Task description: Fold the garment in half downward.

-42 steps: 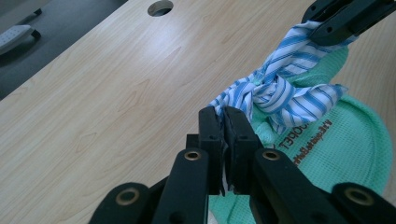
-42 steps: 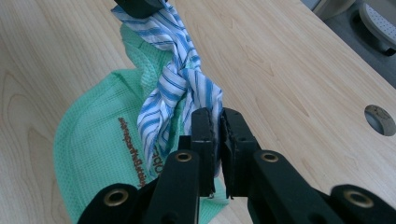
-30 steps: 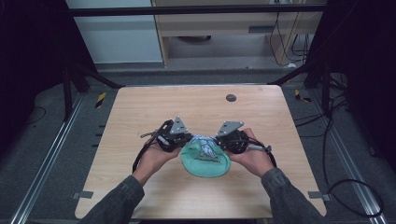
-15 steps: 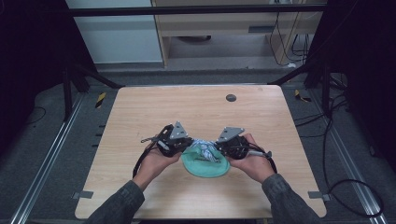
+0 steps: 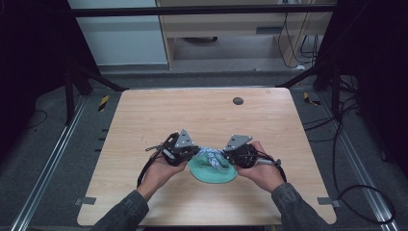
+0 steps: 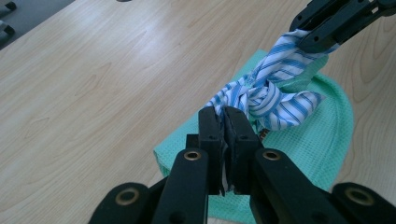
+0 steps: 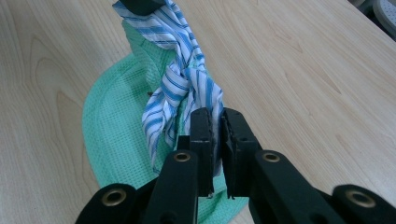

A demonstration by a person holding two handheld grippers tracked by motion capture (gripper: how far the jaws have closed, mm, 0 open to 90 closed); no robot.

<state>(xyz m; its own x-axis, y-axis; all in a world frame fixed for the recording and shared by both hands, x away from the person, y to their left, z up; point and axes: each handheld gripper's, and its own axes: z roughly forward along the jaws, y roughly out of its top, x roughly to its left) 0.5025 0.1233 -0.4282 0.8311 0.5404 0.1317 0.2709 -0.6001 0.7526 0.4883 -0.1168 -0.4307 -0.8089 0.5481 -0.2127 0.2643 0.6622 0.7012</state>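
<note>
Striped blue-and-white cloth (image 5: 212,157), knotted, over green cloth (image 5: 211,172) on table (image 5: 202,115).
Clamped at each end: left gripper (image 5: 193,153) at left, right gripper (image 5: 224,155) at right.

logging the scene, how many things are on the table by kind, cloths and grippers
green cloth: 1
blue and white striped cloth, knotted: 1
grippers, left gripper and right gripper, each shut on an end of the striped cloth: 2
total: 4
</note>
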